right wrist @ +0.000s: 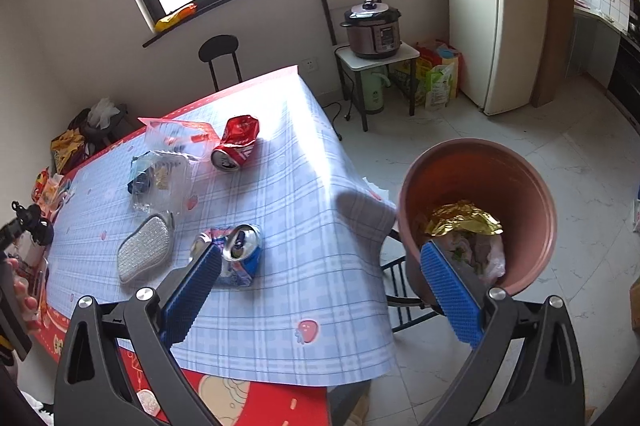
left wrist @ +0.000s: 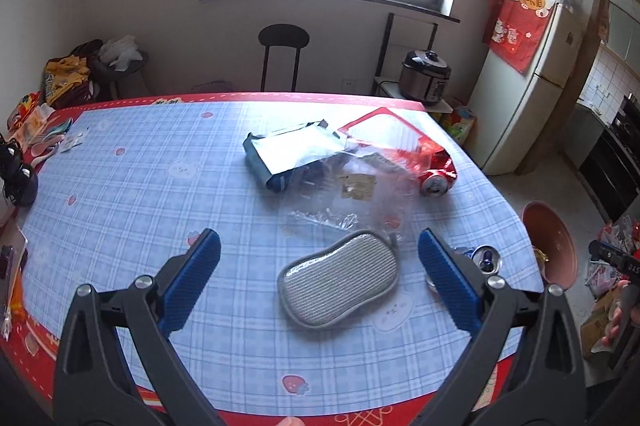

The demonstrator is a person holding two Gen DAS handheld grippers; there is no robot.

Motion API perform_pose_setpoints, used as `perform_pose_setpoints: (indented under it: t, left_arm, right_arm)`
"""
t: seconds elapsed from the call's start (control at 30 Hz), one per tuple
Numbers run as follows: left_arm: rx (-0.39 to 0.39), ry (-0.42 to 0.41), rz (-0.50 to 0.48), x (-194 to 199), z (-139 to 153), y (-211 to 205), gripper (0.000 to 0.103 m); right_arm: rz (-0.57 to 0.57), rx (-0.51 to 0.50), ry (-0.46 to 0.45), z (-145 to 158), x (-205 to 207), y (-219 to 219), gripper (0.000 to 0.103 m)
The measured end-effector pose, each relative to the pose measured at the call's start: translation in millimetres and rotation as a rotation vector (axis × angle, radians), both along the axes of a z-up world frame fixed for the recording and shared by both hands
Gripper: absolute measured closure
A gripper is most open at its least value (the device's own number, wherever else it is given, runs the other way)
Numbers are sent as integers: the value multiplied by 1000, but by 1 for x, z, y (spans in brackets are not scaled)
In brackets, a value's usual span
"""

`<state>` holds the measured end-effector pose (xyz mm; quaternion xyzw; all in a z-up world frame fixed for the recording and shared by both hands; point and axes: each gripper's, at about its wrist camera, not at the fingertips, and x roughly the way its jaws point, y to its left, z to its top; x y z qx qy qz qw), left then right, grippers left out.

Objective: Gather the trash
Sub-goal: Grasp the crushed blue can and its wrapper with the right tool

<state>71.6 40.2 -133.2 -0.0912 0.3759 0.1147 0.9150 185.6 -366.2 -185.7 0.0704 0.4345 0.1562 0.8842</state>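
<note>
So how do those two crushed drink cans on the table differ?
The red can lies far across the table beside clear plastic packaging; the blue can lies near the edge, close to the bin. The red can's mouth faces sideways, the blue can's upward. Both are dented and opened.

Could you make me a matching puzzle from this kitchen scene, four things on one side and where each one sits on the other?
Things:
1. Red can
2. Blue can
3. Gold foil wrapper
4. Grey sponge

Places:
A. Inside the pink bin
B. Lying crushed far out on the table, beside clear plastic bags
C. Between the left gripper pads in its view
D. Near the table's edge, closest to the bin

Pairs: 1-B, 2-D, 3-A, 4-C
</note>
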Motion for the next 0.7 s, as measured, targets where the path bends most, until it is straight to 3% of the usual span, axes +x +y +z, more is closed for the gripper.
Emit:
perform_pose_setpoints:
  t: [0.07,0.2,0.3,0.43,0.7]
  left_arm:
    - [-13,30,12,-1,-14,12,5]
    - [-93,49,10,6,-37,34,5]
    - [-142,78,-8,18,-55,45,6]
    - [-178,122,-61,37,-75,52,6]
    - [-197,170,-99,54,-97,61,6]
  right_arm:
    - [0,31,12,-5,4,12,5]
    - [-28,-7,49,-14,6,37,6]
    - [-16,-48,100,-26,10,53,20]
    - [-14,-28,130,-41,13,69,34]
    - [5,-48,166,-81,28,118,38]
